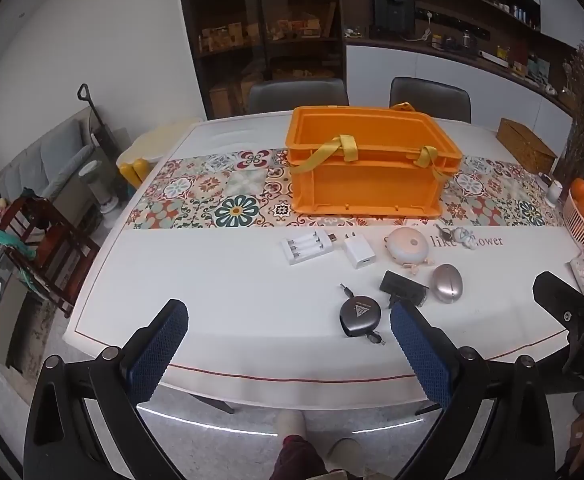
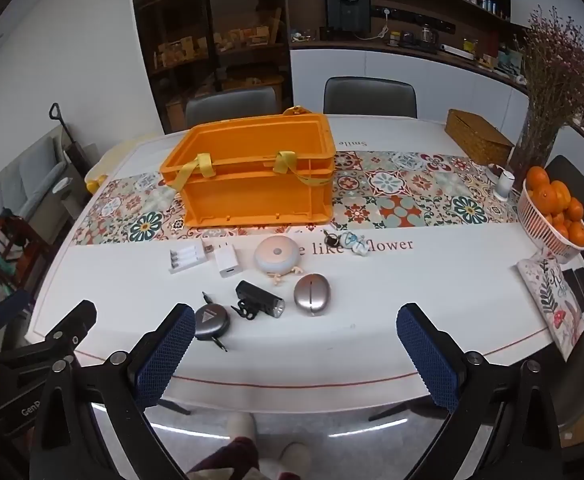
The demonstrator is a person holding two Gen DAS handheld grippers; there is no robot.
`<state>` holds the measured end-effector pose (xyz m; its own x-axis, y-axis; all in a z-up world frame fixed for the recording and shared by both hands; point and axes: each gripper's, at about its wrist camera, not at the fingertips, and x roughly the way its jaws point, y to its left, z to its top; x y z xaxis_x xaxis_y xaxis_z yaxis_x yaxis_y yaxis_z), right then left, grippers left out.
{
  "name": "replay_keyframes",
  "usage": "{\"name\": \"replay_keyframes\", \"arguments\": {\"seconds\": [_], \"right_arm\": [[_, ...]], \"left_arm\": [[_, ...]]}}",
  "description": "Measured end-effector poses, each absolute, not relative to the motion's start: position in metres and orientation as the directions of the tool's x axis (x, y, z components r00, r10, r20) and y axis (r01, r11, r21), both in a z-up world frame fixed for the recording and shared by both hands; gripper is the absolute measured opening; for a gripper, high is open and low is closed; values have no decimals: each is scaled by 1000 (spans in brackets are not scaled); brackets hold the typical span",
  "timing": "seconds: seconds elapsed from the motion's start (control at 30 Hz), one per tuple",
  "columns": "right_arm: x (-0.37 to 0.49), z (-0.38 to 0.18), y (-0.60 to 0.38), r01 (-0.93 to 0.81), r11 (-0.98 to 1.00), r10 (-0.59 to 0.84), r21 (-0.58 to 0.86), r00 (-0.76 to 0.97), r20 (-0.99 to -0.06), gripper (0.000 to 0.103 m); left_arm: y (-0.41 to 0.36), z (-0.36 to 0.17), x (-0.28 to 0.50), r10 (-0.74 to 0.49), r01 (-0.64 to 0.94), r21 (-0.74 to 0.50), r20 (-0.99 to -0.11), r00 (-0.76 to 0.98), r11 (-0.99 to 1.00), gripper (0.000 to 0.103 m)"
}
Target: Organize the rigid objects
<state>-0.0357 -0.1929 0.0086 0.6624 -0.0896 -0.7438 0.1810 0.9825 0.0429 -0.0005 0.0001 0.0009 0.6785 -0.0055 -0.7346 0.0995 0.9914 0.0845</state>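
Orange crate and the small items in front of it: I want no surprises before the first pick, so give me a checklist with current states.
1. Orange crate open on top: ok.
2. Crate inside free of clutter: cannot tell, floor hidden.
3. Left gripper open, holding nothing: ok.
4. Right gripper open, holding nothing: ok.
5. Round cable reel, nearest item, lies free of its neighbours: ok.
6. Yellow strap clear of crate opening: ok, it hangs outside.

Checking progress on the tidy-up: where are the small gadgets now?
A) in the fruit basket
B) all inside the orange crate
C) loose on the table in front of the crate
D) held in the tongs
C: the battery charger, the white plug and the silver egg-shaped gadget lie on the white table, in front of the orange crate.
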Motion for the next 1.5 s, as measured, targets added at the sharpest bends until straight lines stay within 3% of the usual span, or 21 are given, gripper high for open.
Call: {"name": "replay_keyframes", "arguments": {"seconds": [1.5], "right_arm": [[-43, 13, -198, 183, 981, -81, 60, 673, -735, 102]], "left_arm": [[-4, 13, -6, -41, 118, 59, -714, 699, 991, 103]]}}
